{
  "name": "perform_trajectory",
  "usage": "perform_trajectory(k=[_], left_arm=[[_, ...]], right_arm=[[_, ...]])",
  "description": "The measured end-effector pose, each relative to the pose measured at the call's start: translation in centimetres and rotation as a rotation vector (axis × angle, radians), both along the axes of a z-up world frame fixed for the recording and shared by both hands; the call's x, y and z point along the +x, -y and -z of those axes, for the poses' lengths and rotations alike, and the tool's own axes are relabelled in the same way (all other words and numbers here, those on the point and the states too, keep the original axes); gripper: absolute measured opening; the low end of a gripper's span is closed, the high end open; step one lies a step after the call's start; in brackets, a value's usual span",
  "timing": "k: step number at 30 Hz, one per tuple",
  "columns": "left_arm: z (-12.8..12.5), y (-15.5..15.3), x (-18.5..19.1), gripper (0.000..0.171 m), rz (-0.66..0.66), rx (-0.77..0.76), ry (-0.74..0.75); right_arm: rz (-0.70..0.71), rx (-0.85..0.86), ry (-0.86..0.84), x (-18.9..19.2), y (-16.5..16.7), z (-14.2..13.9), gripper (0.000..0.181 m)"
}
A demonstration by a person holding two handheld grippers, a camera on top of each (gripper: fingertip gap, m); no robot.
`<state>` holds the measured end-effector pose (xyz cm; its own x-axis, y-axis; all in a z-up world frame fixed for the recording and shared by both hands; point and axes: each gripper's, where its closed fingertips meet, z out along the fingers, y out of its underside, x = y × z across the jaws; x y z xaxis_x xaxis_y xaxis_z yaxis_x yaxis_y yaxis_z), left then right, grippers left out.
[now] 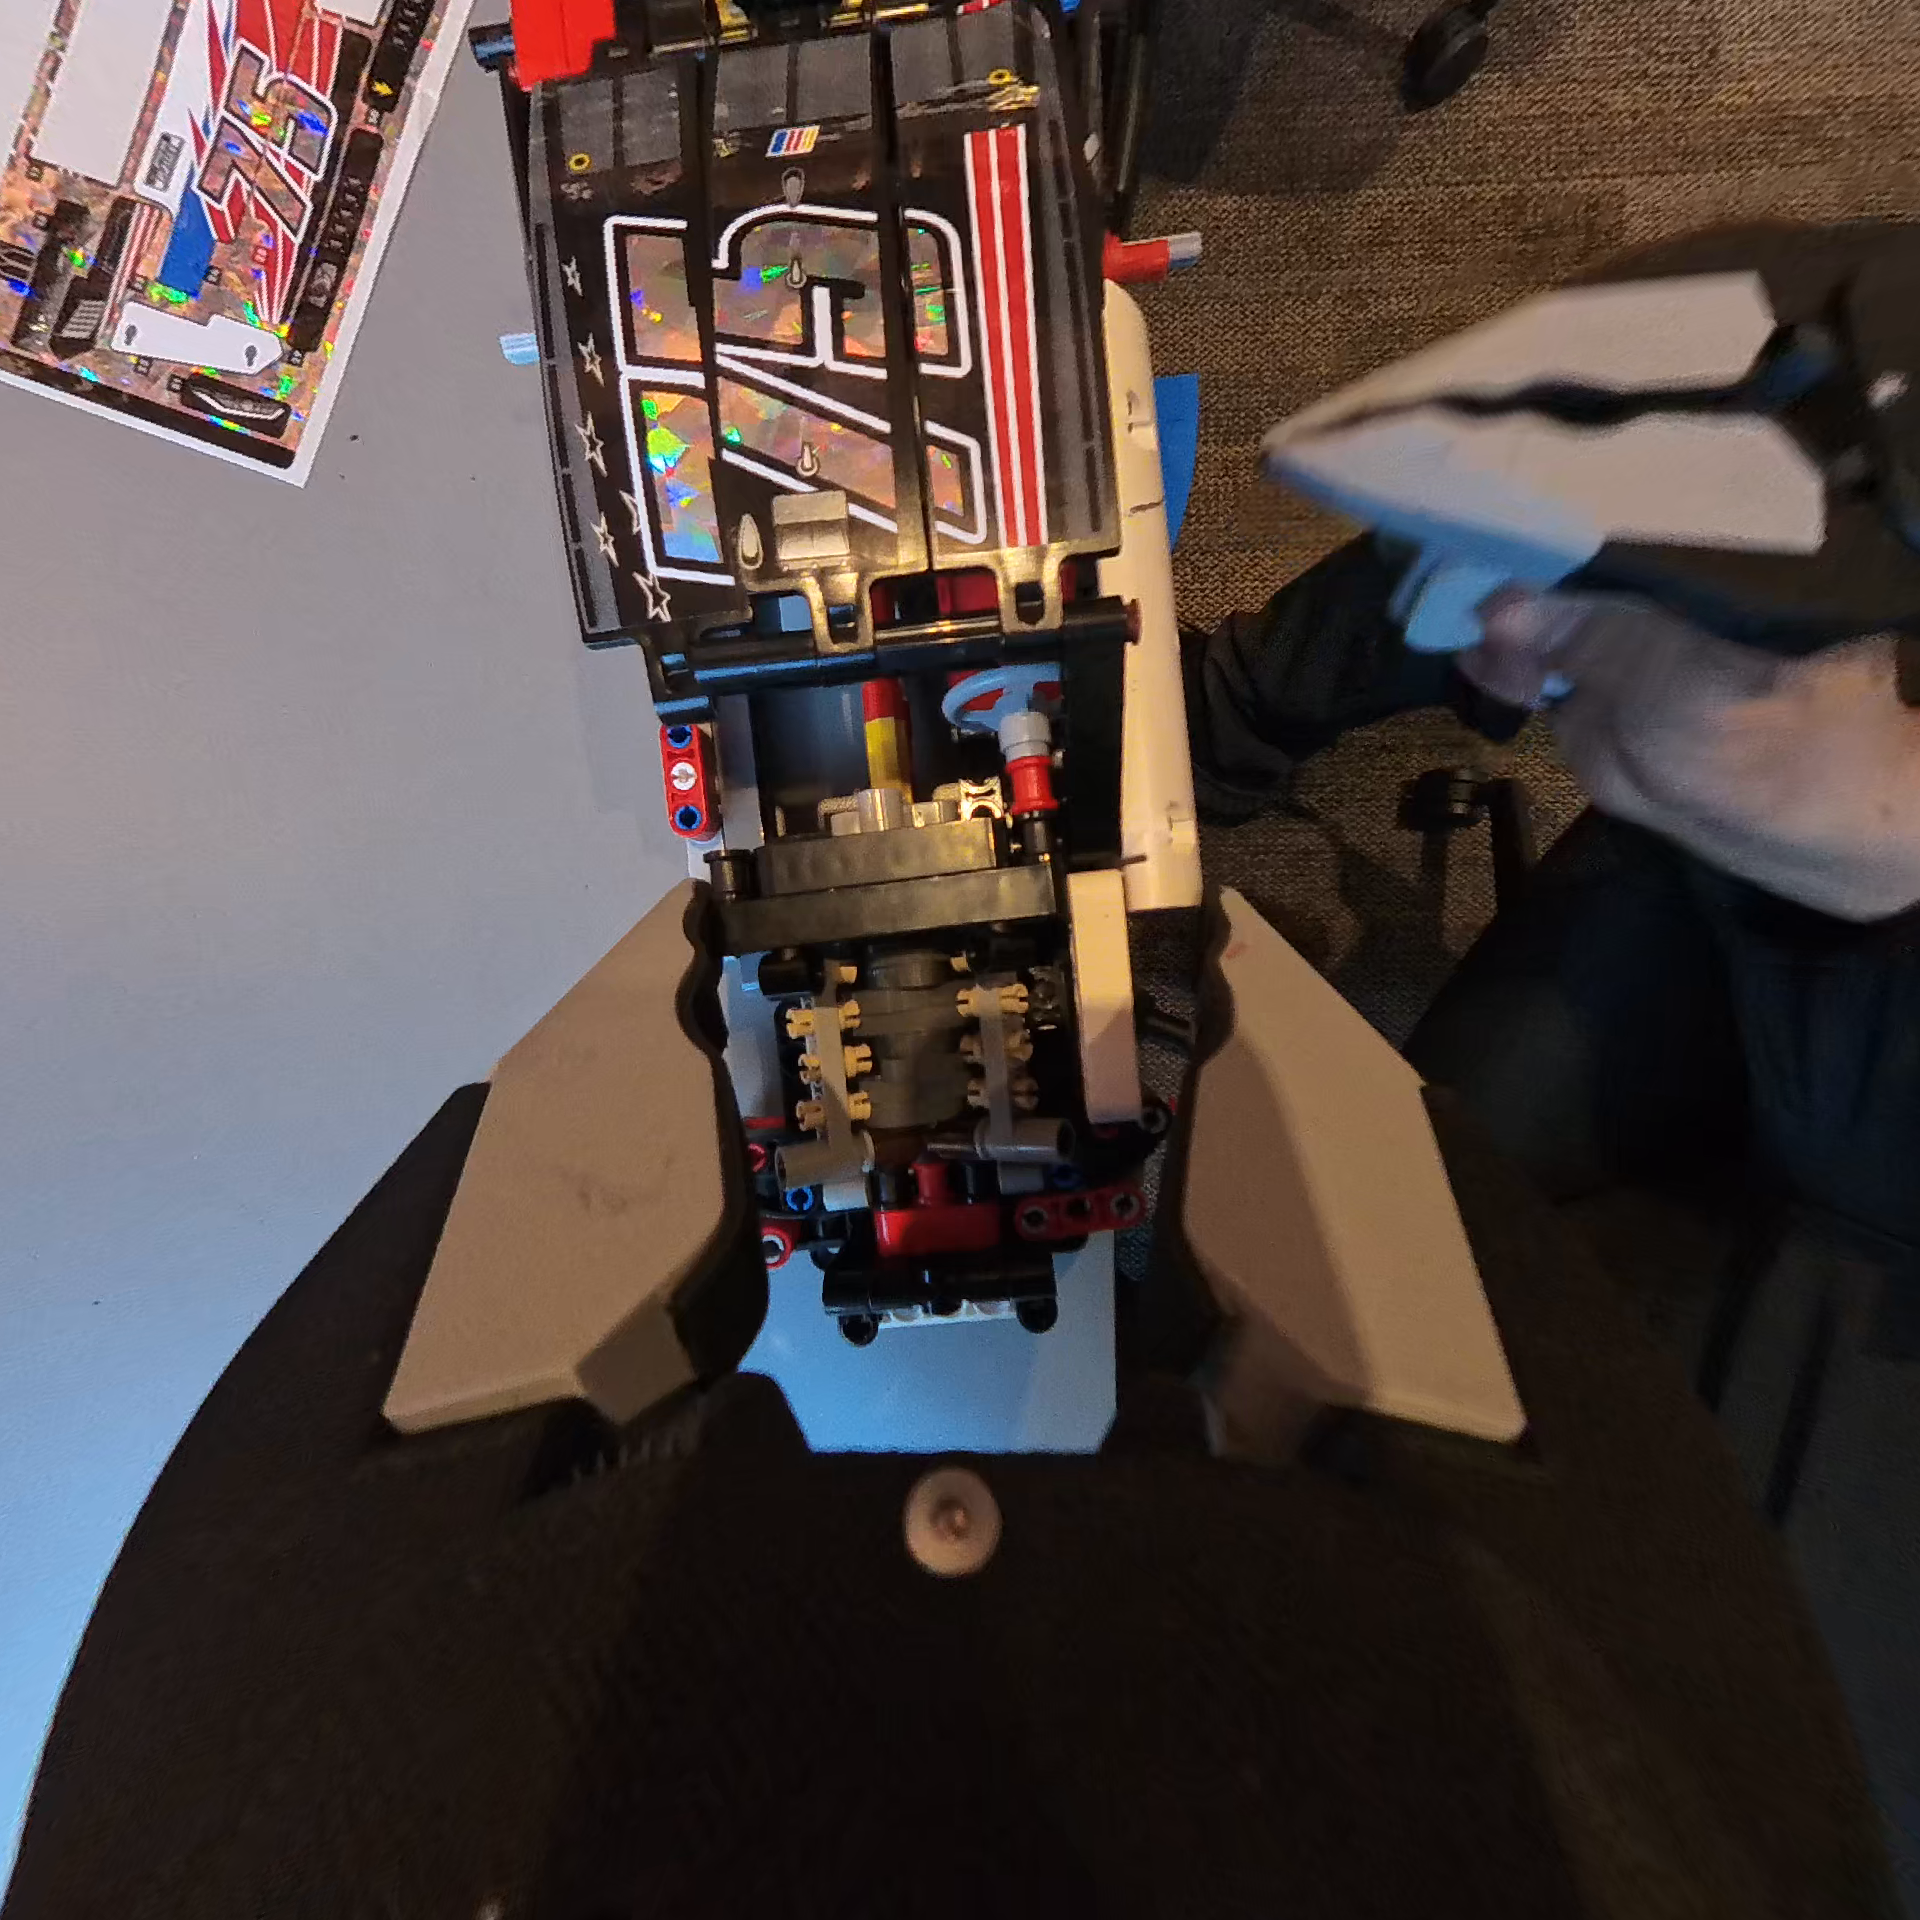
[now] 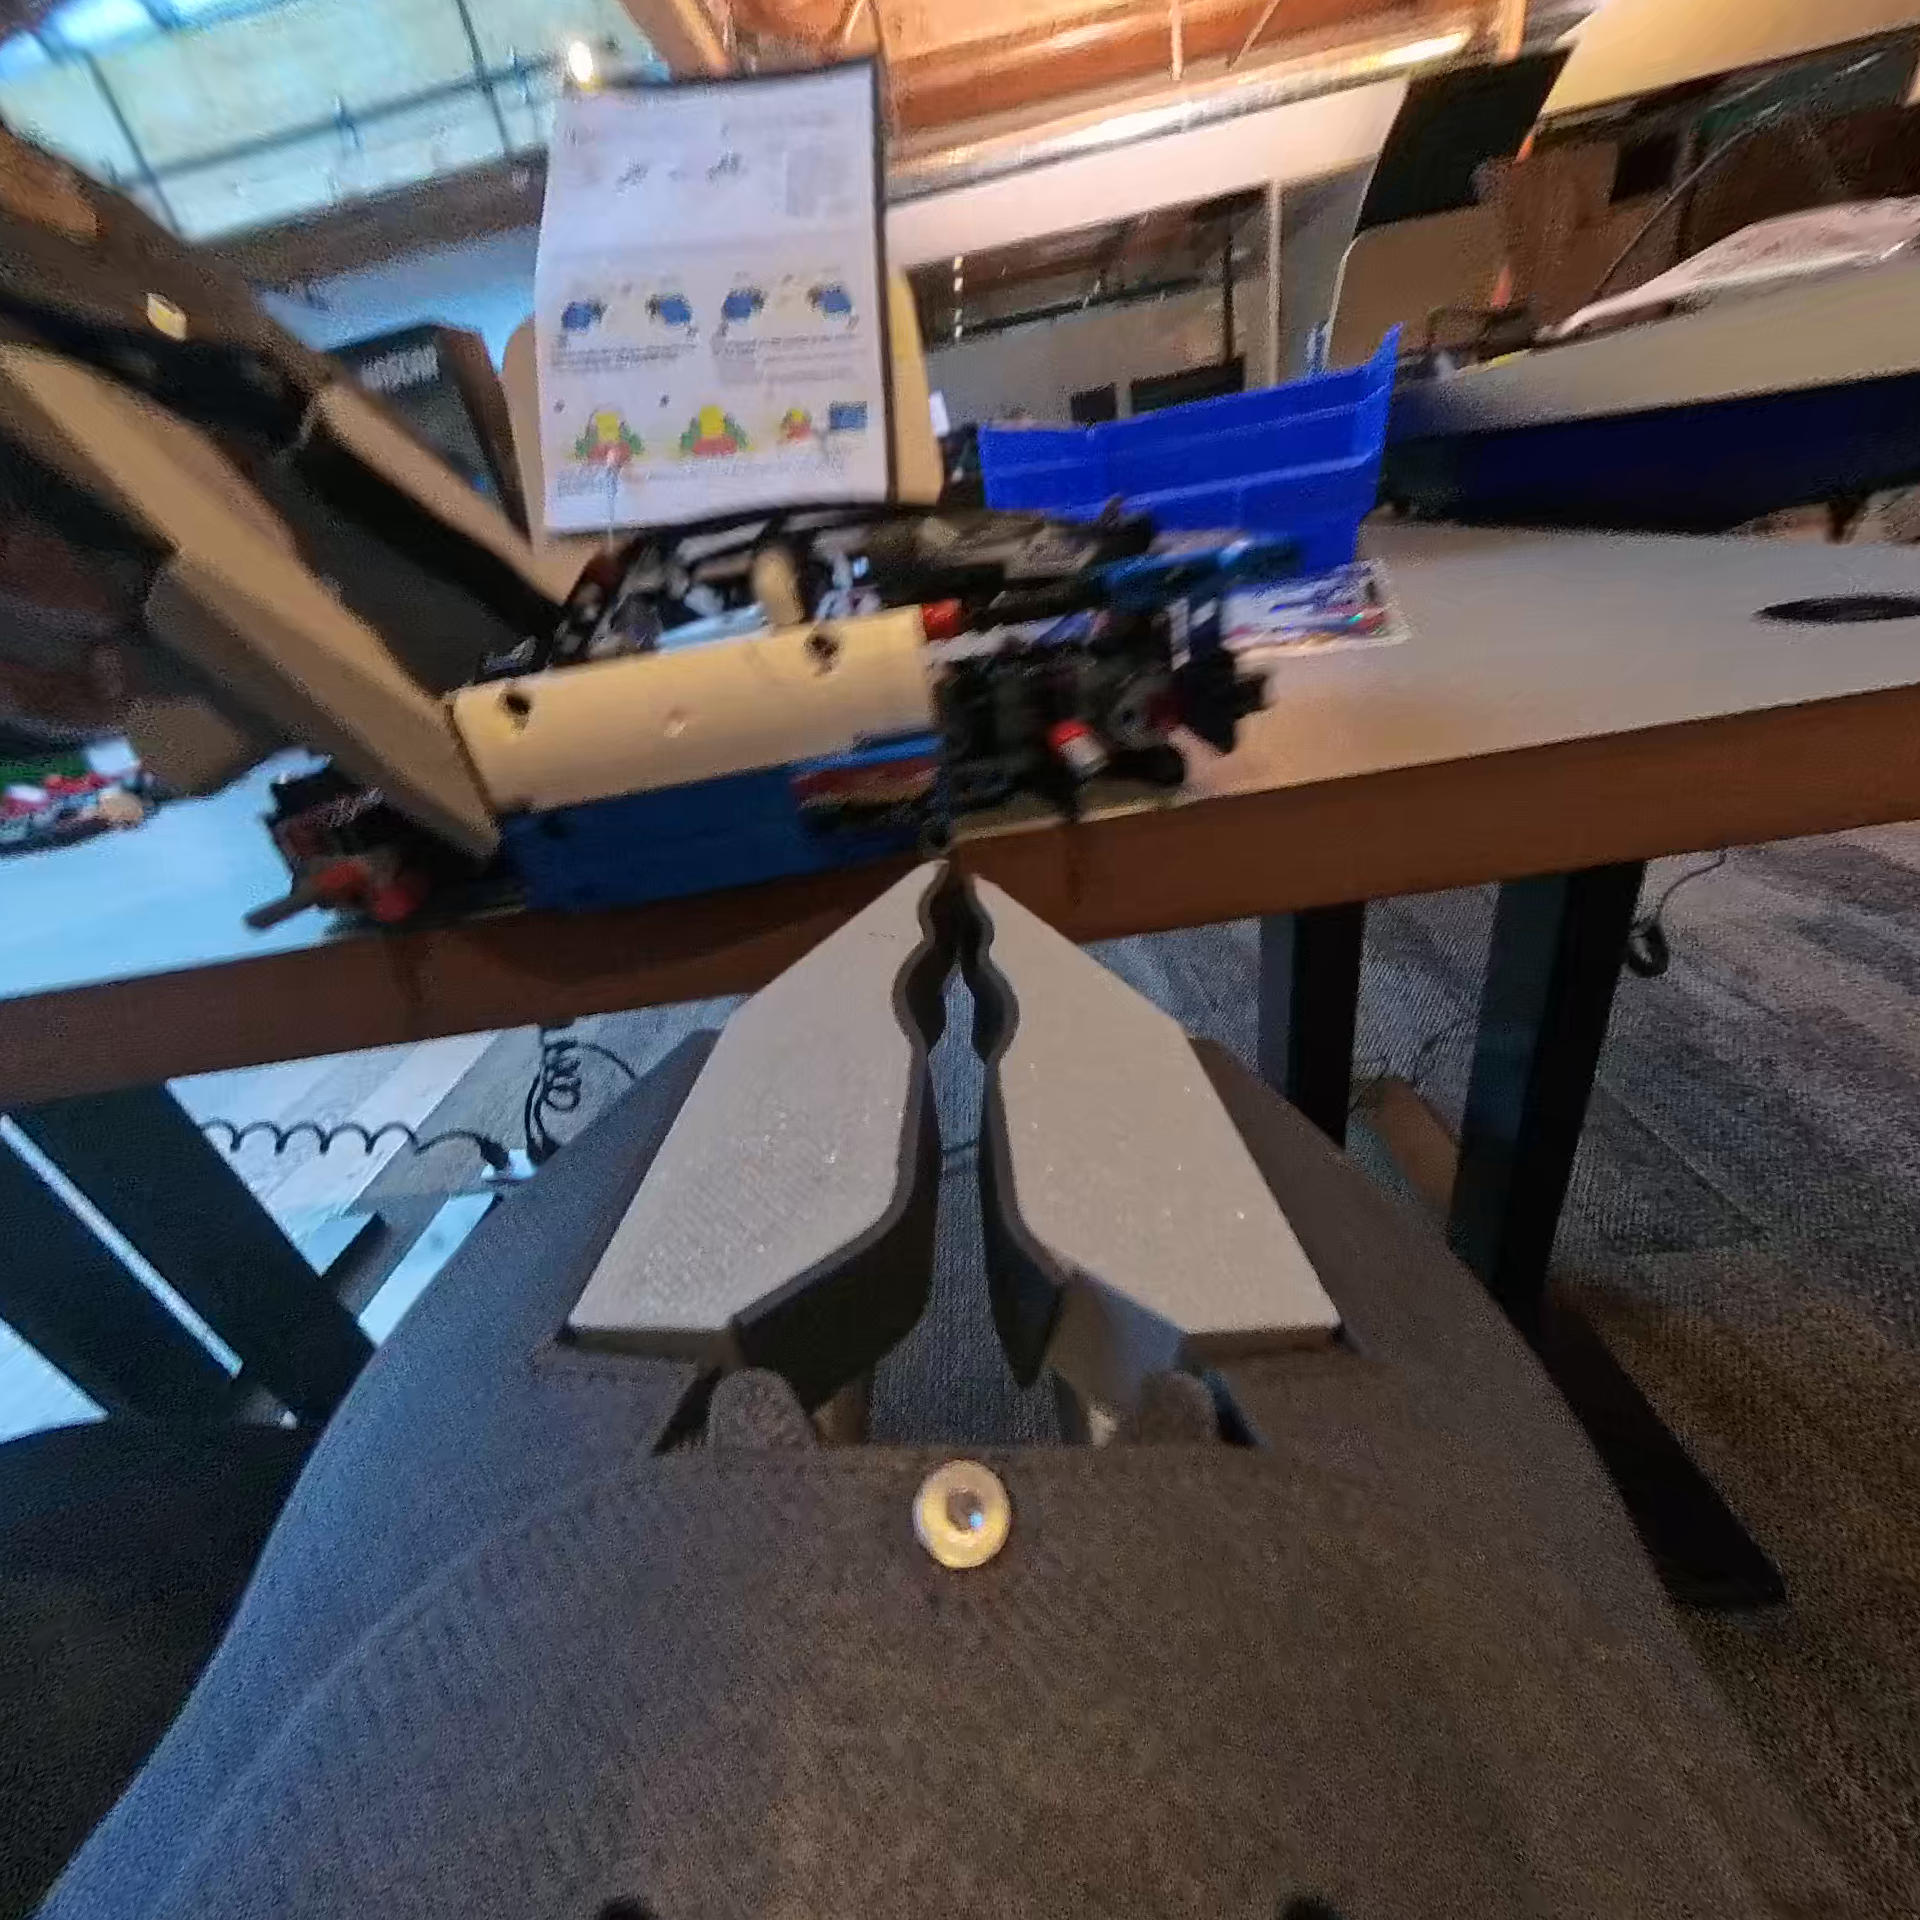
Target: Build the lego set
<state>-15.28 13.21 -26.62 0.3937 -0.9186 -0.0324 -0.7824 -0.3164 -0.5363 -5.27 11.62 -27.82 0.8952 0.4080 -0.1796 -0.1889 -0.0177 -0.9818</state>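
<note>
The lego car has a black roof with a shiny number sticker, red stripes and white sides, and its engine block is exposed. My left gripper is shut on the car's engine end, one finger on each side, over the table edge. My right gripper is shut and empty, held off the table below its edge. It also shows blurred in the left wrist view. In the right wrist view the car lies at the table edge with a finger of the left gripper against its left end.
A sticker sheet lies on the white table. An instruction booklet stands behind the car, with a blue bin to its right. Carpet floor and dark table legs lie beyond the edge. A person's hand holds the right gripper. Spacing between my two grippers at the tips: around 11 cm.
</note>
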Motion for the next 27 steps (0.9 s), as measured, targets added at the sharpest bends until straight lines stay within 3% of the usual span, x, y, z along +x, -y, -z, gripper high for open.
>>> perform_trajectory(k=[6,10,14,19,23,27], left_arm=[[0.0,0.0,0.0,0.089,0.004,0.01,0.002],[0.0,-0.2,-0.1,0.093,-0.007,0.021,0.005],[-0.8,-0.5,-0.5,0.095,-0.021,0.065,0.015],[-3.7,-0.7,-2.0,0.09,-0.08,0.156,0.073],[-6.2,0.9,-3.8,0.089,-0.15,0.222,0.158],[-7.6,4.6,-4.8,0.08,-0.205,0.213,0.297]], right_arm=[[0.078,0.068,-0.102,6.7,-0.1,-3.8,0.0],[0.029,0.086,-0.145,7.1,0.3,-5.1,0.001],[-0.108,0.067,-0.118,5.1,0.6,-5.7,0.009],[-0.288,0.101,-0.112,2.9,1.8,-6.7,0.014],[-0.529,0.097,-0.099,-1.0,3.8,-6.9,0.021],[-0.852,-0.041,-0.254,-4.3,6.4,-7.5,0.03]])
